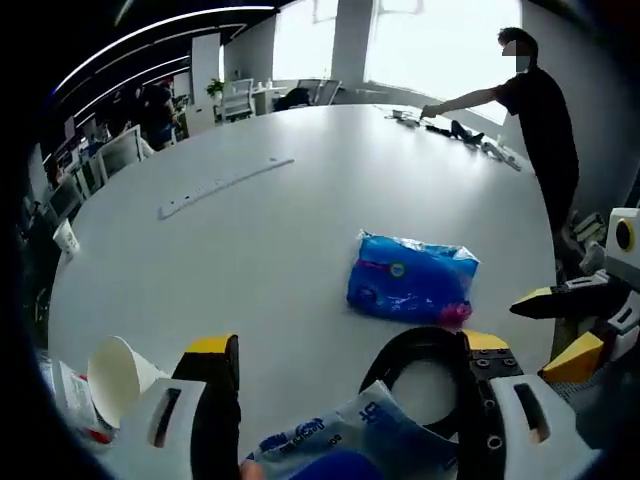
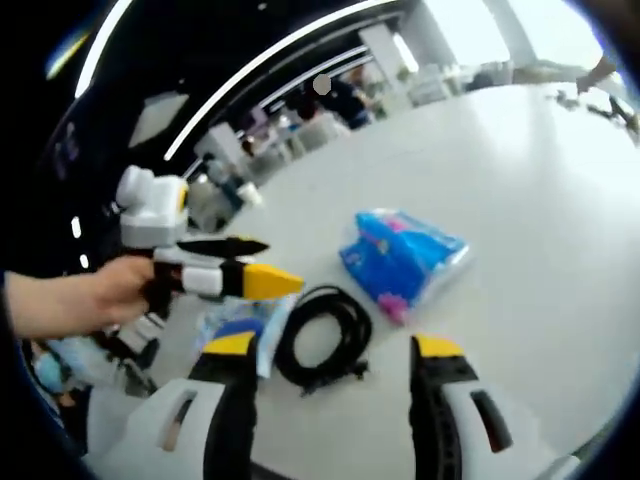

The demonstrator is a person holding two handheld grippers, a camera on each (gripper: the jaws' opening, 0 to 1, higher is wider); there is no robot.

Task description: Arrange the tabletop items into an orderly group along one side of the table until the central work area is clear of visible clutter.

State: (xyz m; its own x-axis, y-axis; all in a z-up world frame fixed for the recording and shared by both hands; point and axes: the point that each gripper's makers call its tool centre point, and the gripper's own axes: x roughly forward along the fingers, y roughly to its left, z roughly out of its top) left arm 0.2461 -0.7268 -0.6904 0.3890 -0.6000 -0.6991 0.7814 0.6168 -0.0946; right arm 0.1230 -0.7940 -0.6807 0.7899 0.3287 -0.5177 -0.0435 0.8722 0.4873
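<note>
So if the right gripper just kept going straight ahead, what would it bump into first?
Probably the coiled black cable, lying just ahead between the right gripper's open jaws, slightly left of centre. Depth is hard to judge.

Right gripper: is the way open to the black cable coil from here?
Probably yes. The right gripper has its jaws spread, and the black cable coil lies on bare table just ahead between them; the left gripper hovers nearby.

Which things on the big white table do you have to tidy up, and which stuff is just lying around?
To tidy:
blue packet
black cable coil
clear bag with blue print
paper cup

Just lying around:
long white strip farther up the table
small dark items at the far edge, by a person
</note>
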